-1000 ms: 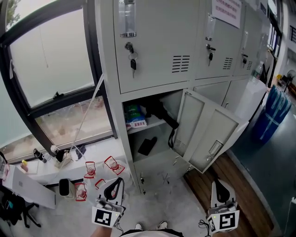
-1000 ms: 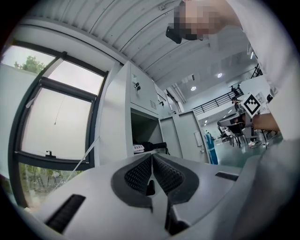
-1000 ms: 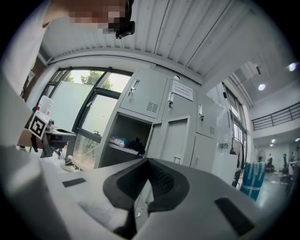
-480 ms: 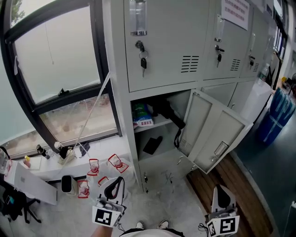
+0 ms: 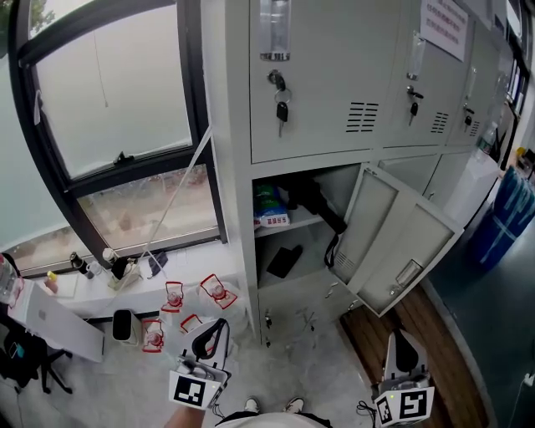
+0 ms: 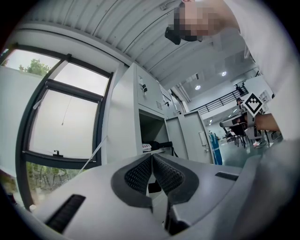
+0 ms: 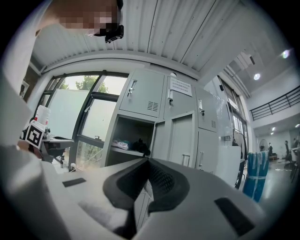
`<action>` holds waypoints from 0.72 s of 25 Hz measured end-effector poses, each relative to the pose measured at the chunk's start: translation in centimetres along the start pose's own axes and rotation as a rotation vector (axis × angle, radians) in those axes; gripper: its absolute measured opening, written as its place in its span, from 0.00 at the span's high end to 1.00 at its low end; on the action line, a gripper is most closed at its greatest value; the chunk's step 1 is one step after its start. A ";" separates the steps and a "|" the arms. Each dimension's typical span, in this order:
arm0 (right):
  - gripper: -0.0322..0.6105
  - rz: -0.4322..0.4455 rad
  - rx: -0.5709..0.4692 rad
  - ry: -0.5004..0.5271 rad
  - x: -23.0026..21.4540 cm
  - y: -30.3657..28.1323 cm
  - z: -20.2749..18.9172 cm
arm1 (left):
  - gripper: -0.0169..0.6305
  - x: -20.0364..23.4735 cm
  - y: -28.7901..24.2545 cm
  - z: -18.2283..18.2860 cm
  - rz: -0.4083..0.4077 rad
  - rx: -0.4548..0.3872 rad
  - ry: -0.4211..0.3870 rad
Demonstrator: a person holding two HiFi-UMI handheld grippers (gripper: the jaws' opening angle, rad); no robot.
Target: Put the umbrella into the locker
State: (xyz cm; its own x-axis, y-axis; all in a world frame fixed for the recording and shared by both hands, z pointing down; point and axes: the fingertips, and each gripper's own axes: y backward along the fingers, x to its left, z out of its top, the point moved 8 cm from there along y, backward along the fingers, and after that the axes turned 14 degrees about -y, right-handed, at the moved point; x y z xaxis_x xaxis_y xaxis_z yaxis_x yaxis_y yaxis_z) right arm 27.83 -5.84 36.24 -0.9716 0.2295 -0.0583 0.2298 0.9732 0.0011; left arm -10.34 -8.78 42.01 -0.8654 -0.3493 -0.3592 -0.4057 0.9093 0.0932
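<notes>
Left gripper (image 5: 209, 338) and right gripper (image 5: 405, 354) both pinched shut and empty, umbrella (image 5: 311, 199) on the locker (image 5: 241, 234) shelf, though its overhanging end and dangling strap (image 5: 336, 248) could jam the door (image 5: 401, 238) closing.

Head view from above, gripper views from low, all toward locker (image 5: 389, 242)

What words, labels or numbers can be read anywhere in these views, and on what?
Nothing reads as words.
Paper notice on an upper locker door: red print, too blurred.
Packet on the open locker's shelf: print too small.
Left tool and right tool: square markers on their cubes, no letters.
</notes>
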 end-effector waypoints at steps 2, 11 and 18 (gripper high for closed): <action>0.92 0.003 -0.001 0.007 0.2 -0.3 0.1 | 0.93 0.2 0.0 0.0 0.005 0.000 0.000; 0.92 0.006 0.009 0.029 0.8 -1.1 0.0 | 0.93 0.4 0.0 -0.3 0.008 -0.012 0.007; 0.92 0.005 -0.008 0.041 1.1 -1.9 0.2 | 0.93 0.6 -0.5 -0.7 -0.002 -0.011 0.009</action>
State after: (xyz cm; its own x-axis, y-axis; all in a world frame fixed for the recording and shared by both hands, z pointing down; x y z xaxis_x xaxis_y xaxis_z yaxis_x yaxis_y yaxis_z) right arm 26.33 -7.49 35.95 -0.9720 0.2343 -0.0178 0.2341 0.9722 0.0095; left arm -10.86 -9.59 42.39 -0.8670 -0.3536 -0.3511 -0.4109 0.9059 0.1023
